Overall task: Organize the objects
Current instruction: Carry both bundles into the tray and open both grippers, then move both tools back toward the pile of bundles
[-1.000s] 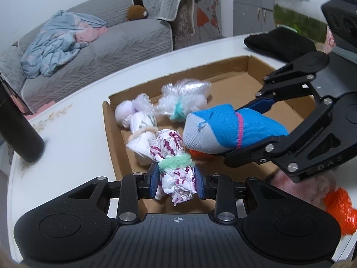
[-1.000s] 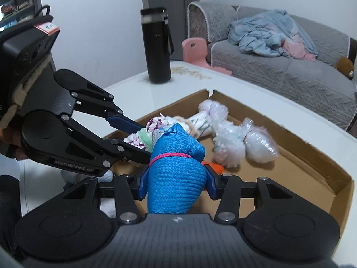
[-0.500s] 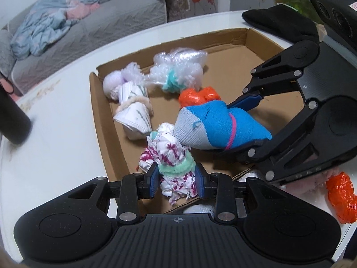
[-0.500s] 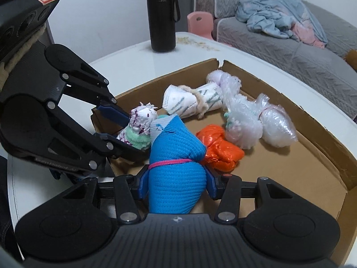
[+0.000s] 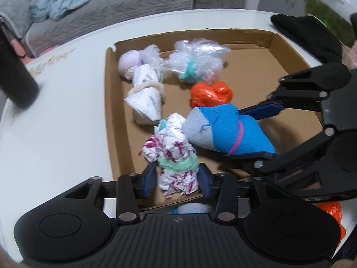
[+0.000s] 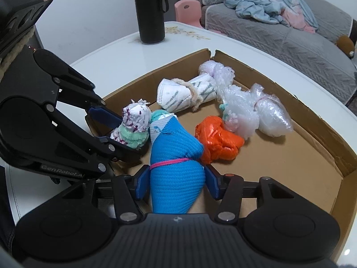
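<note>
My left gripper (image 5: 177, 178) is shut on a white-and-magenta bundle (image 5: 171, 149) bound with a green band, low over the near corner of the cardboard tray (image 5: 111, 102). My right gripper (image 6: 176, 181) is shut on a rolled blue sock (image 6: 176, 165) with a pink band, right beside that bundle (image 6: 135, 125), also low over the tray (image 6: 321, 120). The sock also shows in the left wrist view (image 5: 225, 131). In the tray lie an orange bag bundle (image 6: 217, 140), a clear plastic bundle (image 6: 254, 109) and a rolled face mask (image 6: 185, 93).
A black flask (image 6: 150, 9) stands on the white table (image 5: 55, 134) beyond the tray's far corner. Black cloth (image 5: 308, 35) lies at the table's far right. Another orange bundle (image 5: 332, 214) lies outside the tray by my left gripper. A grey sofa (image 6: 290, 44) is behind.
Both grippers have lowered and tilted down toward the tray with their bundles still held. The orange bundle, hidden before under the sock, now shows fully.
</note>
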A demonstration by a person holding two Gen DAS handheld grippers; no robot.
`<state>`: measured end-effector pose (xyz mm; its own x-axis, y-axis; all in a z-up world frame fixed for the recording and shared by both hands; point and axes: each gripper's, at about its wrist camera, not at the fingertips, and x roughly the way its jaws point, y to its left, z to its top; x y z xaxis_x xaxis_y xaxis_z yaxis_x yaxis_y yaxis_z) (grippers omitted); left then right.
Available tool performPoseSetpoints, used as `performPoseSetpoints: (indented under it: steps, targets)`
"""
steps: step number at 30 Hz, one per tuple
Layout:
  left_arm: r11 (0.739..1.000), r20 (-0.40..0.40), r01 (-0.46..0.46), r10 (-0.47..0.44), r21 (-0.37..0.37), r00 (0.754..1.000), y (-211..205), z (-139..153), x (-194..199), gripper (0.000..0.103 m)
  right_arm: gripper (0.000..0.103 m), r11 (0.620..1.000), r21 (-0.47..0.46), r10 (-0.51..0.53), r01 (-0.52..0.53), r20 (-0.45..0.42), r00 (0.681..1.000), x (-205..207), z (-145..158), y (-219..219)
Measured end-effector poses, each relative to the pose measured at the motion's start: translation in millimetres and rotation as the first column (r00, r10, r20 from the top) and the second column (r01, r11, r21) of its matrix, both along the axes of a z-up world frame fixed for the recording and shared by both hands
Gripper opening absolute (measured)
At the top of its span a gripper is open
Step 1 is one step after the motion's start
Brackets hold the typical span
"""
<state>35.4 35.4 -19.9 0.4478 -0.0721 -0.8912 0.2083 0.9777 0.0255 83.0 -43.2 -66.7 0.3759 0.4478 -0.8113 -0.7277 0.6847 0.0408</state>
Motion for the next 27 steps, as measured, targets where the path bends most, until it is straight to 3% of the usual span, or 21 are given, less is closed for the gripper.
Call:
performPoseSetpoints:
  steps: [10, 12, 14, 19, 27]
  targets:
    - [0.991, -0.045, -0.129, 0.128, -0.043, 0.991, 3, 7, 2, 0.062, 0.061, 0.996, -0.011, -0.084, 0.084, -0.020, 0.996, 7, 8, -10]
    - [0.990, -0.031, -0.138, 0.137, -0.030, 0.990, 3, 11, 0, 0.071, 0.066, 0.995, -0.007, -0.098, 0.098, -0.023, 0.995, 8, 10, -15]
    - [0.989, -0.022, -0.146, 0.146, -0.030, 0.989, 5, 16, -3, 0.072, 0.074, 0.993, 0.000, -0.114, 0.114, -0.028, 0.993, 9, 13, -18]
    - [0.985, 0.008, -0.169, 0.170, -0.035, 0.985, 6, 31, -7, 0.073, 0.078, 0.989, 0.033, -0.142, 0.142, -0.021, 0.990, 9, 22, -22]
    - [0.971, 0.069, -0.232, 0.236, -0.065, 0.969, 11, 54, -11, 0.083, 0.082, 0.975, 0.078, -0.208, 0.209, -0.022, 0.978, 11, 43, -30]
